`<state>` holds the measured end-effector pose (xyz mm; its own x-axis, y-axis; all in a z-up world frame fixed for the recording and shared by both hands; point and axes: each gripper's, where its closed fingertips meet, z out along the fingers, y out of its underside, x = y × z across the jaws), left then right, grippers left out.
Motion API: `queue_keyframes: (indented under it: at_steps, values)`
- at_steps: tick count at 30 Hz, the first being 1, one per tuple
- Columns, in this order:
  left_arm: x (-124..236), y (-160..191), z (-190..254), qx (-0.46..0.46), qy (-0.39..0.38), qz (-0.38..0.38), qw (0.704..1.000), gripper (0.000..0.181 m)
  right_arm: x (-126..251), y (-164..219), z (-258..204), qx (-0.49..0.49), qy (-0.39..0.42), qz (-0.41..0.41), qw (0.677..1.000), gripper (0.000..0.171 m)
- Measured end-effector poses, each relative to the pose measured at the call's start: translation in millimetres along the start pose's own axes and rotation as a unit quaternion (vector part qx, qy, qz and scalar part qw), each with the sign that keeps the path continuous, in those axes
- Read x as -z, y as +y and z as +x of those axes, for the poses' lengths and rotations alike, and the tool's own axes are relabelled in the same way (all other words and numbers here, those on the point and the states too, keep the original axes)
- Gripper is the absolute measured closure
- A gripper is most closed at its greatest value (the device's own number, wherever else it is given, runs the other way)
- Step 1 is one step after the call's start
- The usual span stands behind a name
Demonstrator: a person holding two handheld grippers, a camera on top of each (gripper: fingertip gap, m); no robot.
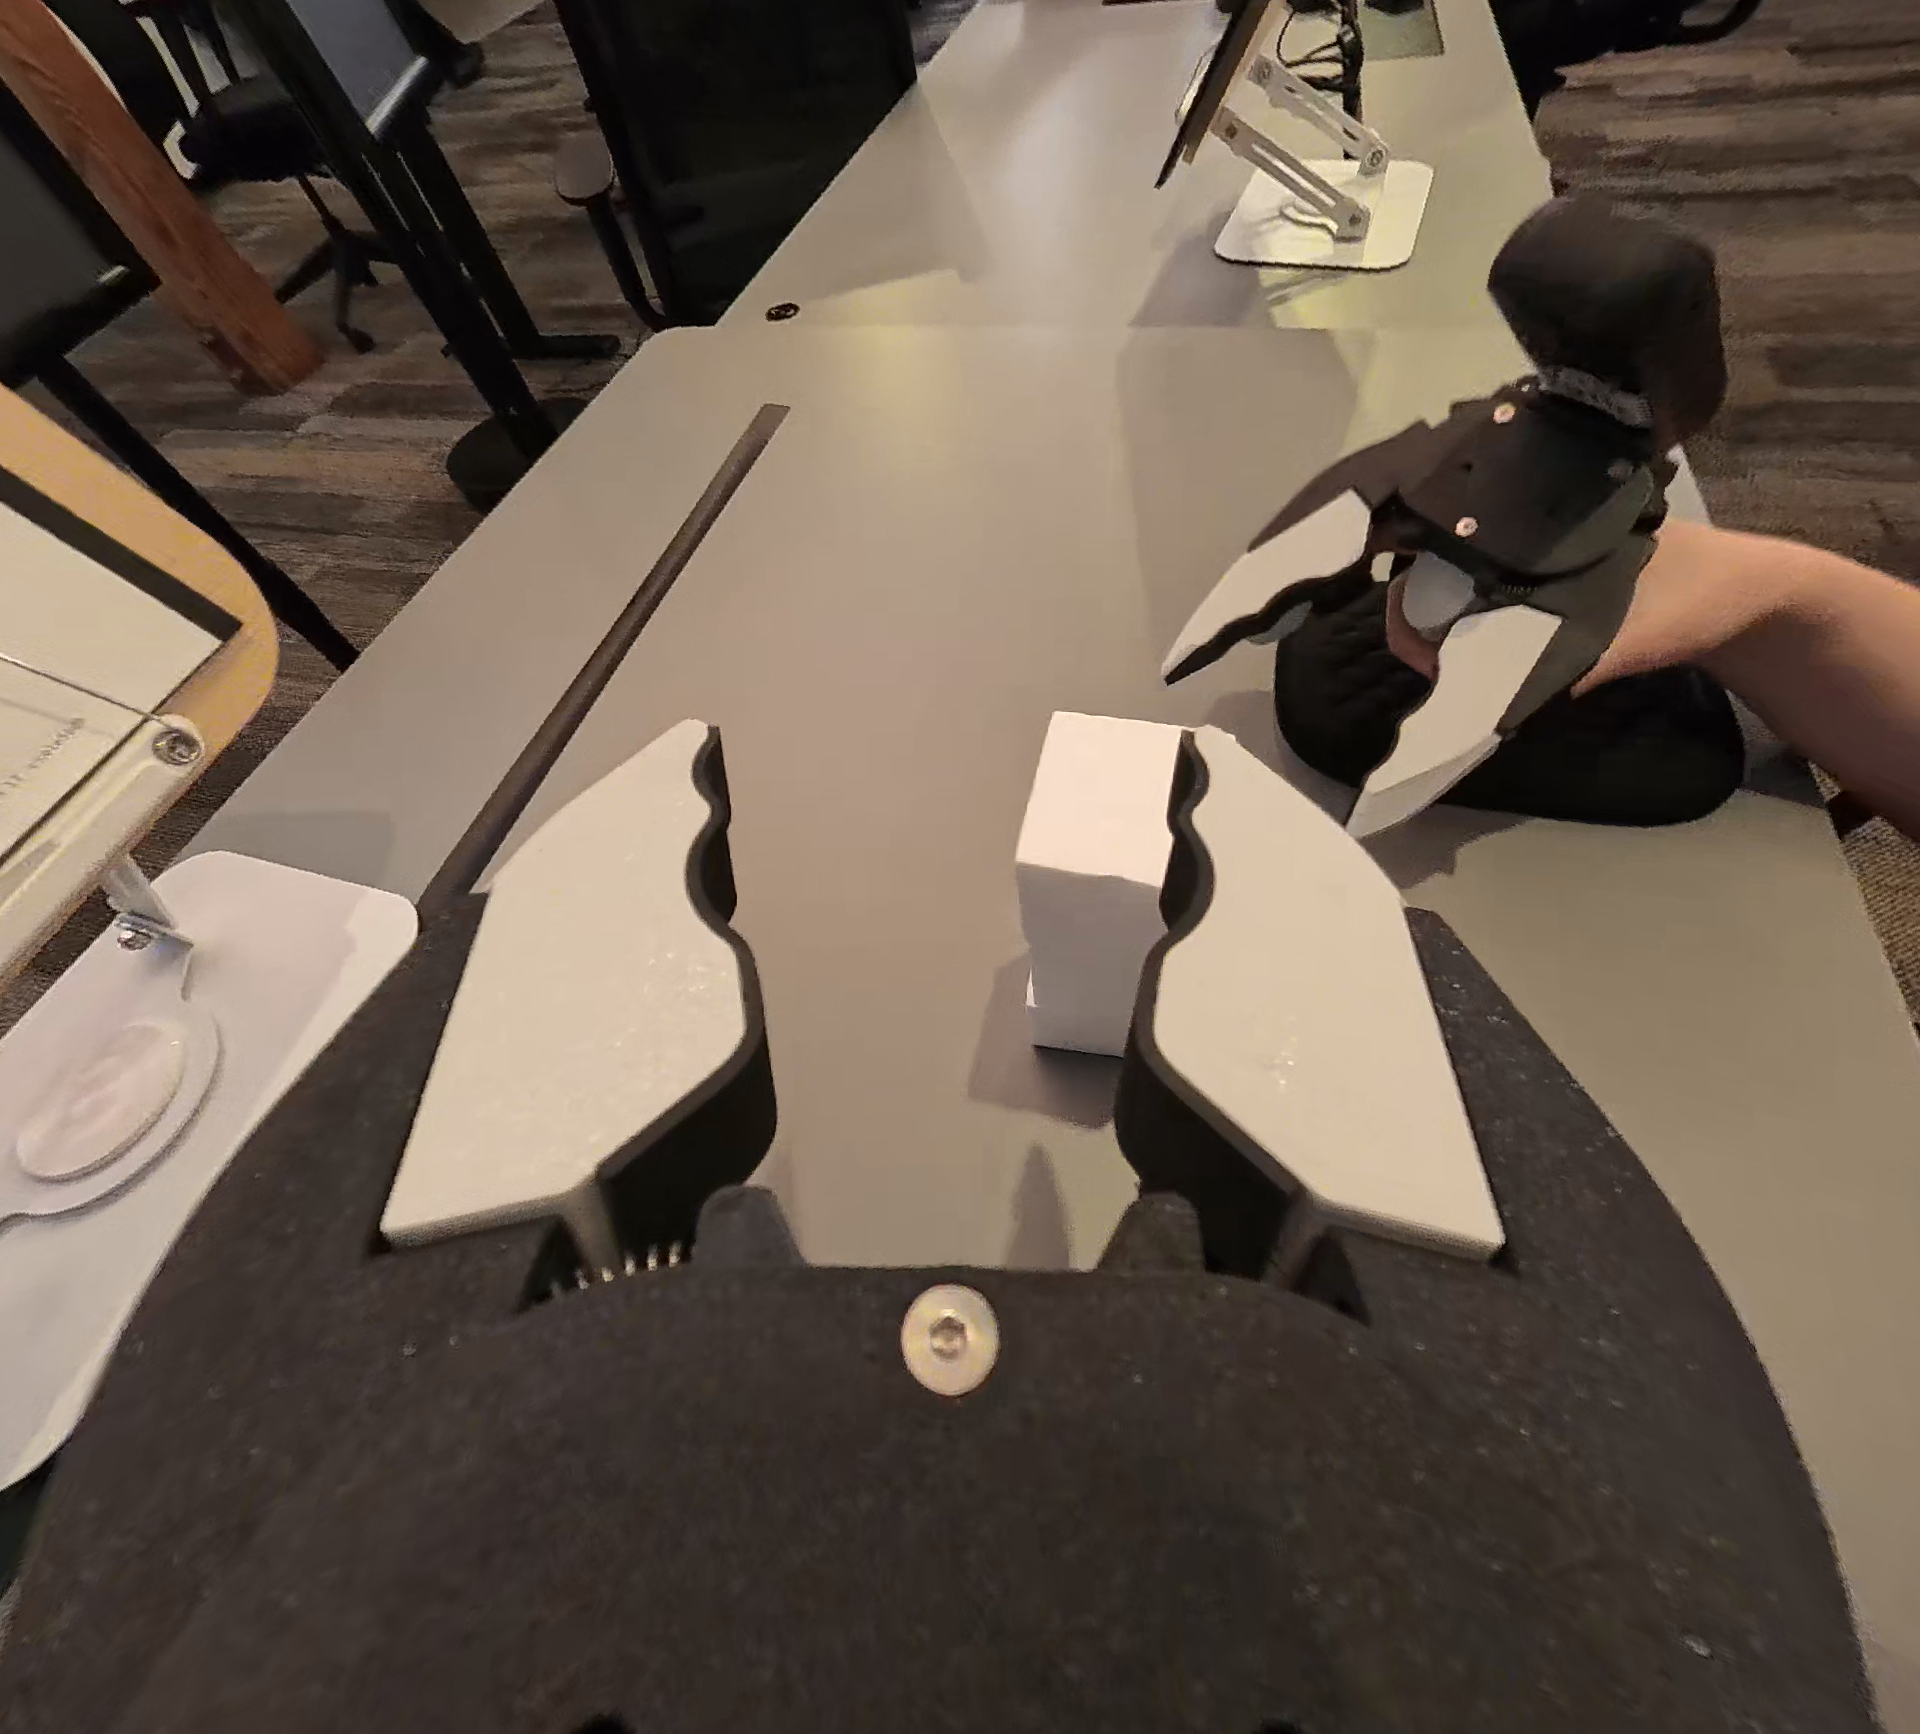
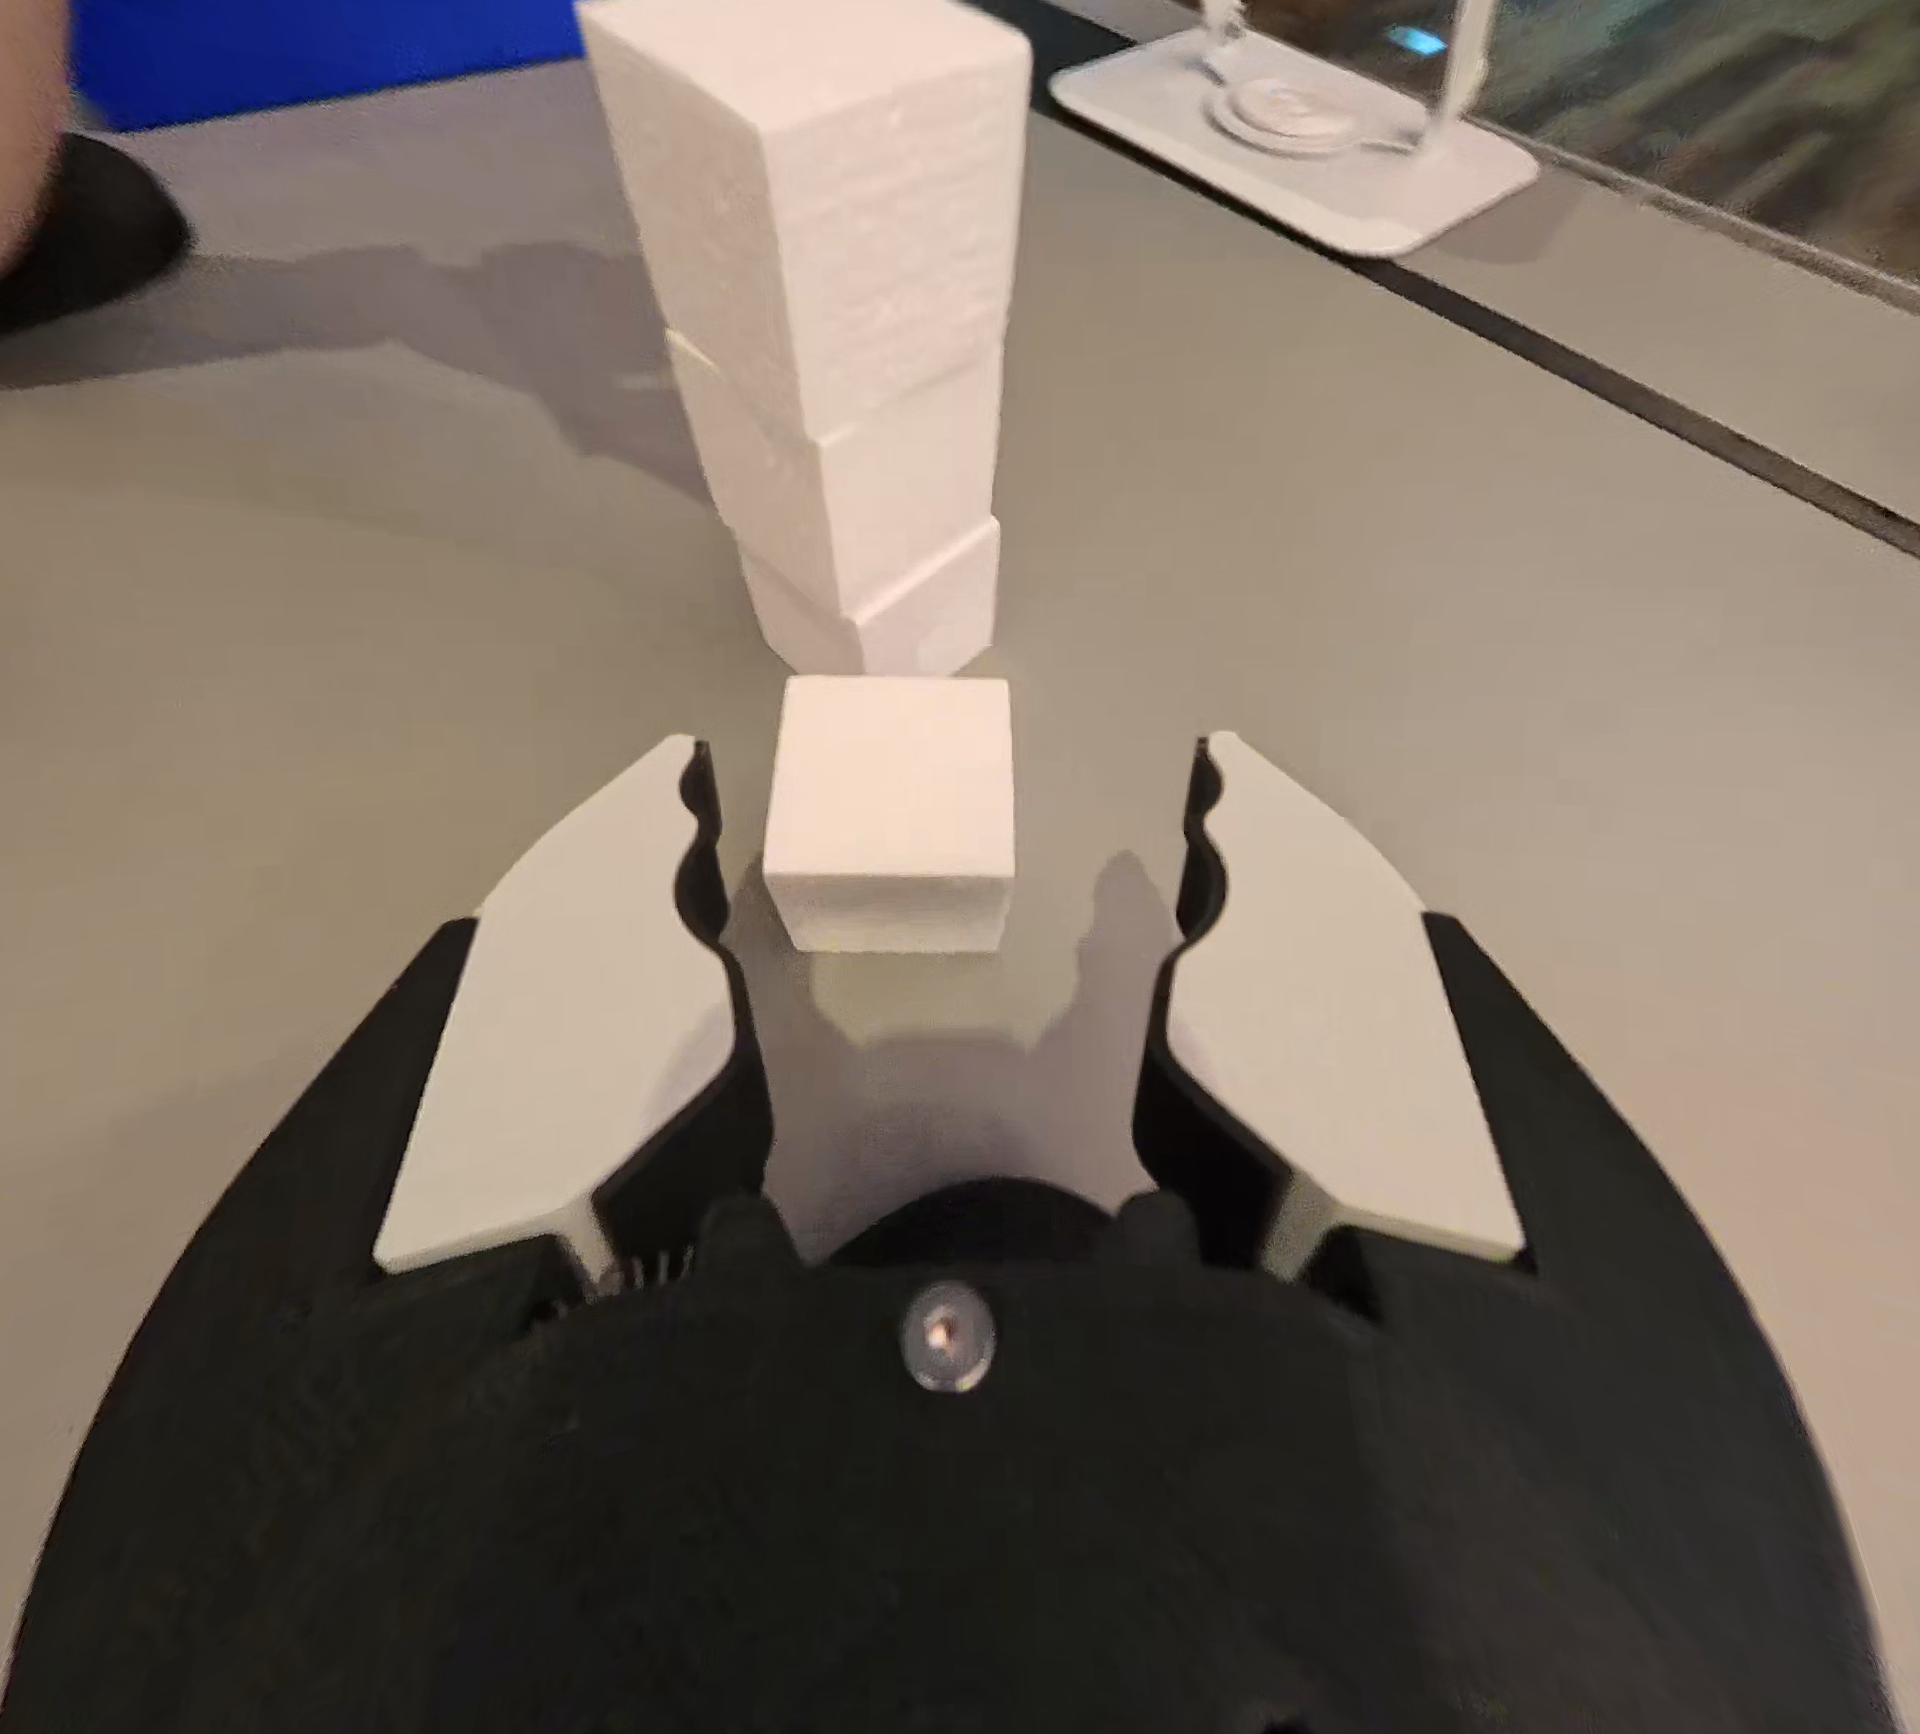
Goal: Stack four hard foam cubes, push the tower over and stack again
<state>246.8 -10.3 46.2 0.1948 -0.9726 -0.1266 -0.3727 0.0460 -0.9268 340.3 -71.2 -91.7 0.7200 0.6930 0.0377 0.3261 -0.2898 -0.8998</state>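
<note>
Right tool [image 2: 951, 843], jaws wide and empty: we see the loose cube [image 2: 891, 806] between its tips, the three-cube tower [image 2: 821, 313] just beyond on the surface [image 2: 1455, 645]. Left tool [image 1: 951, 837] also gapes empty.

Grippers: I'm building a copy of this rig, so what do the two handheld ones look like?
Both match. The left gripper and right gripper each have a wide, rounded matte black body, a silver screw at its centre, and two jaws with flat pale grey tops and wavy black inner edges. No cables show.
</note>
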Motion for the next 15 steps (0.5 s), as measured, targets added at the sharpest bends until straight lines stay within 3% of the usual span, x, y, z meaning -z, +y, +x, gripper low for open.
queue_keyframes:
  at_steps: [5,7,10,13,15]
  values:
    - [14.0,-7.1,-4.7,0.000,-0.010,0.012,1.000,0.100,-19.2,32.5,-2.7,-0.035,-0.007,-0.098,0.995,0.086]
    - [19.3,-10.0,-5.4,-0.002,-0.011,0.016,1.000,0.100,-22.0,38.0,-8.8,-0.027,-0.024,-0.124,0.992,0.112]
    - [29.7,-15.9,-10.0,-0.006,-0.021,0.026,0.999,0.100,-15.2,34.3,-9.1,-0.023,-0.028,-0.123,0.992,0.113]
    - [41.8,-23.1,-16.8,0.000,-0.027,0.045,0.999,0.101,7.8,13.3,15.7,0.001,0.016,-0.118,0.993,0.112]
    - [48.9,-26.6,-22.2,0.006,-0.032,0.057,0.998,0.102,25.2,-22.1,31.2,0.016,0.025,-0.089,0.996,0.112]
